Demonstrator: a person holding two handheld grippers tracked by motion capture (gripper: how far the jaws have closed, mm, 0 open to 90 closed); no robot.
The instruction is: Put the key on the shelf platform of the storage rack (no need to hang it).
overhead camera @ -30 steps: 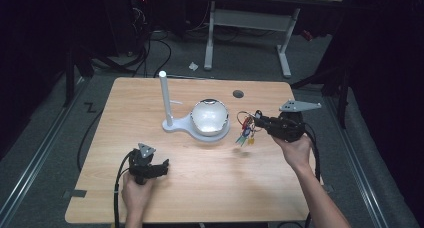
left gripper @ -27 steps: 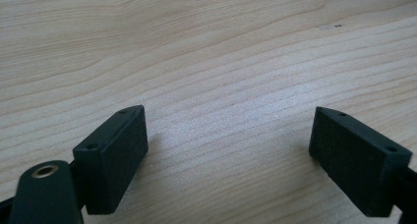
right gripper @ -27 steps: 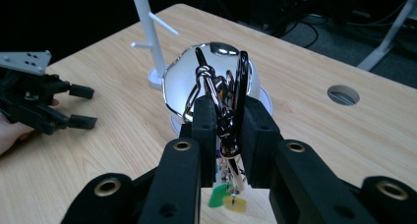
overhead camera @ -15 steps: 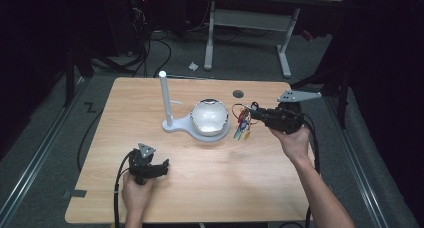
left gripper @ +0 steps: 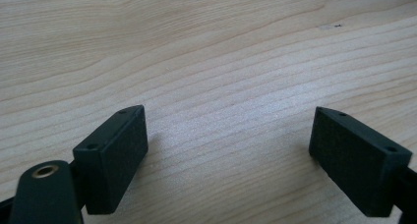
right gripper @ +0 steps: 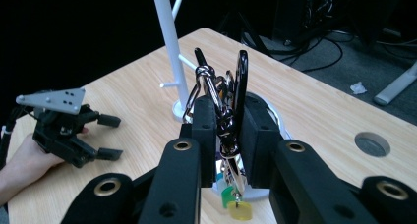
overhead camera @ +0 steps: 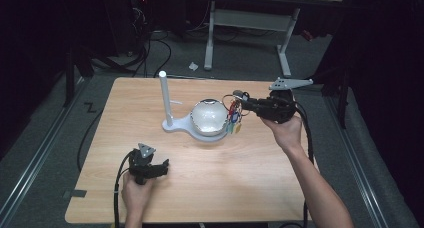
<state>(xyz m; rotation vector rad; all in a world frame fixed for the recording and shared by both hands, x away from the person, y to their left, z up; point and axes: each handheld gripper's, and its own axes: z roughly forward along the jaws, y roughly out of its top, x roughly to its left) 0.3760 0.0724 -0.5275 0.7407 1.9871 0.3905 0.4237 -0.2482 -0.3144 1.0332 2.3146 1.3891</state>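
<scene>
Between the right claw's (right gripper: pixel 228 130) pads, the key bunch (right gripper: pixel 223 111).

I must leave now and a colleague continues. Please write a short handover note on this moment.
Right gripper: shut on the key bunch, held in the air beside the white dome of the stand.
Left gripper: open, nothing between its jaws, low over the wooden table.
Done: keys picked up.
Left, probably: hang the bunch on a peg of the white post; none hangs there yet.
</scene>
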